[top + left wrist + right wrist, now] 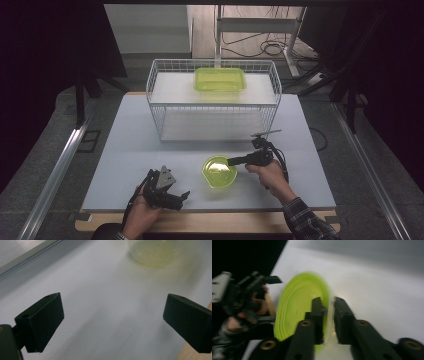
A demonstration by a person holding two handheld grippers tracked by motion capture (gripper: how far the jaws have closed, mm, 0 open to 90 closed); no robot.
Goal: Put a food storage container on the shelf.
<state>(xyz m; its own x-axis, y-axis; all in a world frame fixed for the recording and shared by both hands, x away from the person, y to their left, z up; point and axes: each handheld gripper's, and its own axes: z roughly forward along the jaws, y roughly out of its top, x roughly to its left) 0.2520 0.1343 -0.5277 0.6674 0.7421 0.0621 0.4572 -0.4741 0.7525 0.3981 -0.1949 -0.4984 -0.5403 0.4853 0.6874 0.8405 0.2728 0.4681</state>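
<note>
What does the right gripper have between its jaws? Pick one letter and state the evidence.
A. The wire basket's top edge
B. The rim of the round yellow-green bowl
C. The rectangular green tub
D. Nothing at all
B: in the right gripper view the right gripper has both jaws closed on the rim of the round yellow-green bowl, one jaw inside and one outside; the high view shows it at the bowl's right edge.

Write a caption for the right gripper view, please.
Right gripper closed on the rim of a yellow-green bowl on the white table.
</note>
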